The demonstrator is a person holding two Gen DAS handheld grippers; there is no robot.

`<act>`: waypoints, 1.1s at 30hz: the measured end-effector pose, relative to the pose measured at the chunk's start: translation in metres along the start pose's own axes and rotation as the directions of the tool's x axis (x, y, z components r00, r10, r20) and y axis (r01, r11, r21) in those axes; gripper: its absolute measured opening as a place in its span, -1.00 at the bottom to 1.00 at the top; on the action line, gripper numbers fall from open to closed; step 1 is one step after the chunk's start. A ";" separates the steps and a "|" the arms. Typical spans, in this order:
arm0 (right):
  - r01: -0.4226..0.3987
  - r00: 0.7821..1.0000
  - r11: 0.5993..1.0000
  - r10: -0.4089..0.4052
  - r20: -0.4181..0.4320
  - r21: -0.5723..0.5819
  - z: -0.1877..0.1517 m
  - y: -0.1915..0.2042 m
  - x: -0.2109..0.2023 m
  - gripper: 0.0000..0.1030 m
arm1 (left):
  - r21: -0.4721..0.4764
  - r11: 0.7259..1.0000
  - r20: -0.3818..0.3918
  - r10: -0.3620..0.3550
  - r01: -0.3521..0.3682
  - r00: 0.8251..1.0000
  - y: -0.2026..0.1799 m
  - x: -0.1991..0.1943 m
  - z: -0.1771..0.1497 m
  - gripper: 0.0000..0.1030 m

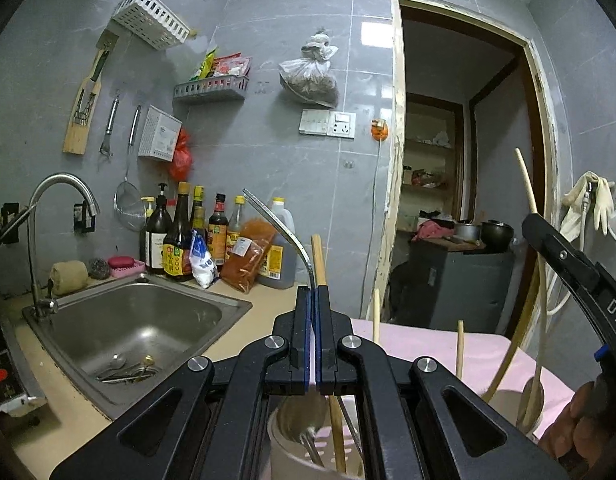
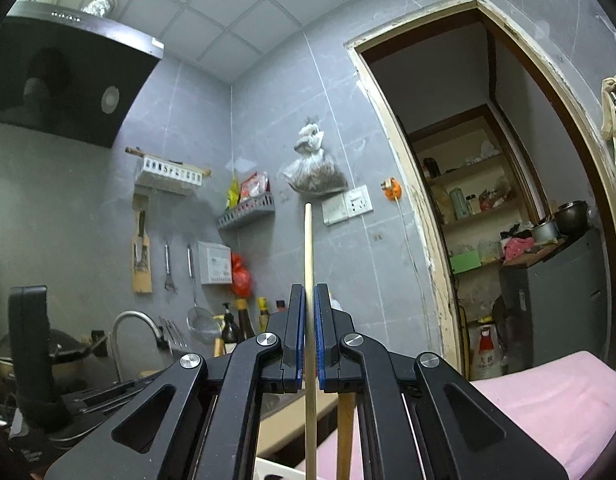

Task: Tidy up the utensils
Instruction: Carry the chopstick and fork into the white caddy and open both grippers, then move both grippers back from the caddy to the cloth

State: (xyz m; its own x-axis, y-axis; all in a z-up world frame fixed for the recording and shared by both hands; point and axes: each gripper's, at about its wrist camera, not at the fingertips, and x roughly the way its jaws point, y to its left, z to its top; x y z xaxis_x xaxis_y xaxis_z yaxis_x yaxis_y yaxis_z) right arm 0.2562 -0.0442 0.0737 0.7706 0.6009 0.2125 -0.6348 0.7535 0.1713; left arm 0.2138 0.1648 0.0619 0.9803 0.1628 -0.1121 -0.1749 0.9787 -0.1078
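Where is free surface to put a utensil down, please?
Bare counter lies in front of the sink, and the pink cloth right of the utensil holder is open. The strip behind the sink is crowded with bottles and bags.

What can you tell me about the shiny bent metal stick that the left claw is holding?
It is a metal utensil handle, thin, flat and silvery, shining where the light hits it. It rises out of the left claw, which is shut on it, then curves away to the upper left, ending in a squared tip. Below the claw it drops into a beige utensil holder, where its working end looks like a spoon bowl, though partly hidden. A wooden handle stands close behind it.
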 end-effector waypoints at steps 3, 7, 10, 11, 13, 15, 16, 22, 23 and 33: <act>0.010 1.000 1.000 -0.010 -0.004 -0.006 -0.003 0.000 0.000 -0.95 | 0.002 1.000 -0.009 -0.003 0.003 1.000 -0.004 0.001 -0.004 -1.00; 0.014 1.000 1.000 -0.014 -0.016 -0.022 -0.005 0.001 -0.003 -0.95 | 0.014 1.000 -0.029 -0.005 0.006 1.000 -0.007 0.003 -0.010 -1.00; 0.015 0.999 0.999 -0.016 -0.029 -0.031 -0.006 0.002 -0.003 -0.95 | 0.014 1.000 -0.039 -0.007 0.008 0.999 -0.008 0.003 -0.012 -1.00; 0.015 0.999 0.999 -0.016 -0.035 -0.031 -0.006 0.002 -0.004 -0.95 | 0.014 1.000 -0.048 -0.014 0.015 0.999 -0.008 0.003 -0.012 -1.00; 0.015 0.999 0.999 -0.017 -0.046 -0.031 -0.006 0.001 -0.005 -0.94 | -0.001 0.999 -0.061 -0.036 0.036 0.997 -0.007 0.000 -0.013 -1.00; 0.013 0.998 0.999 -0.015 -0.061 -0.034 -0.006 0.001 -0.007 -0.93 | -0.022 0.998 -0.073 -0.064 0.063 0.995 -0.006 -0.001 -0.011 -1.00; 0.011 0.998 0.999 -0.014 -0.069 -0.034 -0.006 0.001 -0.008 -0.93 | -0.030 0.997 -0.081 -0.074 0.072 0.994 -0.006 -0.002 -0.010 -0.99; 0.003 0.994 1.000 -0.006 -0.110 -0.029 -0.005 -0.002 -0.013 -0.90 | -0.060 0.988 -0.122 -0.149 0.142 0.981 -0.008 -0.008 -0.004 -0.93; 0.002 0.994 1.000 -0.005 -0.112 -0.030 -0.004 -0.003 -0.015 -0.90 | -0.062 0.987 -0.122 -0.152 0.146 0.981 -0.010 -0.010 -0.002 -0.91; 0.000 0.995 0.999 -0.006 -0.103 -0.052 0.020 -0.010 -0.040 -0.41 | -0.083 0.974 -0.093 -0.217 0.209 0.972 -0.021 -0.032 0.017 -0.38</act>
State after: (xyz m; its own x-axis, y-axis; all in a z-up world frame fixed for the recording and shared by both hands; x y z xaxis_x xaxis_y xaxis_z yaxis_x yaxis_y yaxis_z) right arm 0.2307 -0.0809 0.0832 0.7759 0.6210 0.1109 -0.6307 0.7665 0.1214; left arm 0.1878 0.1409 0.0845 0.9820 -0.0655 -0.1774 0.0271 0.9772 -0.2107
